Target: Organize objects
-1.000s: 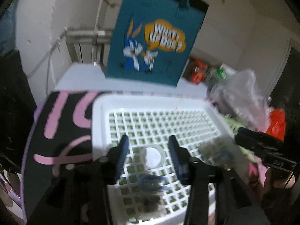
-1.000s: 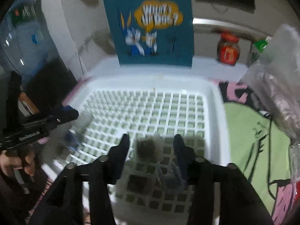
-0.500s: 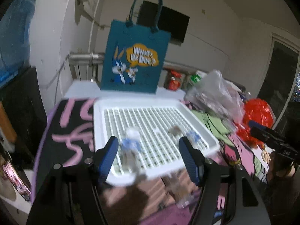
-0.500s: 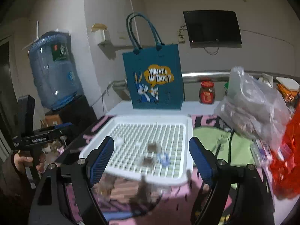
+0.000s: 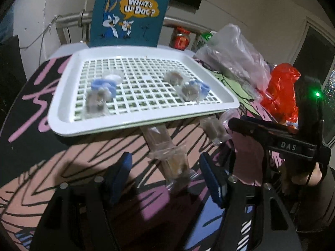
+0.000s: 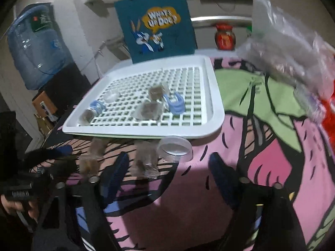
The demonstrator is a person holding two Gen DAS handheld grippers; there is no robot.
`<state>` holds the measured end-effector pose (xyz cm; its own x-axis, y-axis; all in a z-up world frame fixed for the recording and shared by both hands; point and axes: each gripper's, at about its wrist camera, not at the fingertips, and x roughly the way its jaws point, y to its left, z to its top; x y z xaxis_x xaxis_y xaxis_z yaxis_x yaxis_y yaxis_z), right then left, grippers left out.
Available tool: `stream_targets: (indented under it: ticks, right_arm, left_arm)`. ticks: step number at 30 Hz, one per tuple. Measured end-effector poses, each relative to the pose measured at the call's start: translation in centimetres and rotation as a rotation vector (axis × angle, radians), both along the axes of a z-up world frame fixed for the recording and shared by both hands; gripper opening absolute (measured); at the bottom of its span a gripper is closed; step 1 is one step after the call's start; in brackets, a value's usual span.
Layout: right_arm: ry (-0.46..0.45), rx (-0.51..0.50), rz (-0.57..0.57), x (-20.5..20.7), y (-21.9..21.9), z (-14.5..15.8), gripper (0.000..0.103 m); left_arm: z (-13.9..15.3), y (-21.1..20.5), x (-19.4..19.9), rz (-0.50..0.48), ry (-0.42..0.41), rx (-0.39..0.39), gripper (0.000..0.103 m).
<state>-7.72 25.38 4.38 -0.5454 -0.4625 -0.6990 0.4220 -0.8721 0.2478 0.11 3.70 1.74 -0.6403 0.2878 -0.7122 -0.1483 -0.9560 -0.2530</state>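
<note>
A white lattice tray (image 5: 136,125) (image 6: 217,104) holds several small clear packets of brown stuff (image 5: 96,102) (image 6: 149,109) and blue clips (image 5: 202,86) (image 6: 175,103). Two more packets lie on the patterned cloth in front of it (image 5: 167,150) (image 6: 144,159), beside a round clear lid (image 6: 174,147). My left gripper (image 5: 167,177) hovers open over the cloth, one packet lying between its fingers without touching the pads. My right gripper (image 6: 167,175) is open with its jaws closing over bare cloth, a packet just past its left finger. Each gripper shows in the other's view (image 5: 272,138) (image 6: 48,154).
A teal cartoon tote bag (image 5: 127,12) stands behind the tray. A clear plastic bag (image 6: 289,56) and a red bag (image 5: 280,92) crowd the right side, with a red jar (image 6: 225,35) at the back. A water bottle (image 6: 35,44) stands beyond the left table edge.
Both grippers drew back from over the tray to the near cloth and sank lower. Their jaws stand wider than a second ago, and the packets they hovered over stayed in the tray.
</note>
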Motion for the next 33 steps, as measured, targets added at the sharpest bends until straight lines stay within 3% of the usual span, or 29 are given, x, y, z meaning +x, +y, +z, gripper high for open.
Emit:
stream_targets:
  ticks: [2, 4, 5, 8, 12, 17, 27, 33]
  right_arm:
    - [-0.008, 0.001, -0.01, -0.5, -0.1, -0.4, 0.065]
    - [-0.014, -0.005, -0.012, -0.7, -0.3, -0.6, 0.062]
    - [-0.015, 0.001, -0.016, -0.9, -0.4, -0.7, 0.055]
    - [-0.044, -0.017, -0.02, -1.3, -0.5, -1.2, 0.04]
    - [-0.021, -0.026, -0.026, -0.9, -0.1, -0.7, 0.039]
    - [0.047, -0.035, 0.002, 1.2, -0.3, 0.6, 0.039]
    - [0.224, -0.01, 0.132, 4.5, -4.6, 2.8, 0.039]
    - [0.211, 0.019, 0.137, 4.2, -5.3, 1.6, 0.039]
  left_arm:
    - [-0.1, 0.2, -0.1, 0.007, -0.001, 0.002, 0.061]
    - [-0.4, 0.4, -0.4, 0.013, -0.006, -0.005, 0.046]
    - [-0.6, 0.5, -0.7, 0.007, -0.026, 0.003, 0.037]
    - [-1.0, 0.8, -0.4, -0.041, -0.038, 0.001, 0.027]
    - [-0.8, 0.9, 0.3, -0.069, -0.027, -0.007, 0.026]
    - [0.4, 0.1, 1.5, -0.06, 0.044, -0.03, 0.026]
    - [2.4, -2.4, 1.3, 0.07, 0.223, -0.16, 0.026]
    - [2.4, -2.3, 1.3, 0.052, 0.229, -0.16, 0.026]
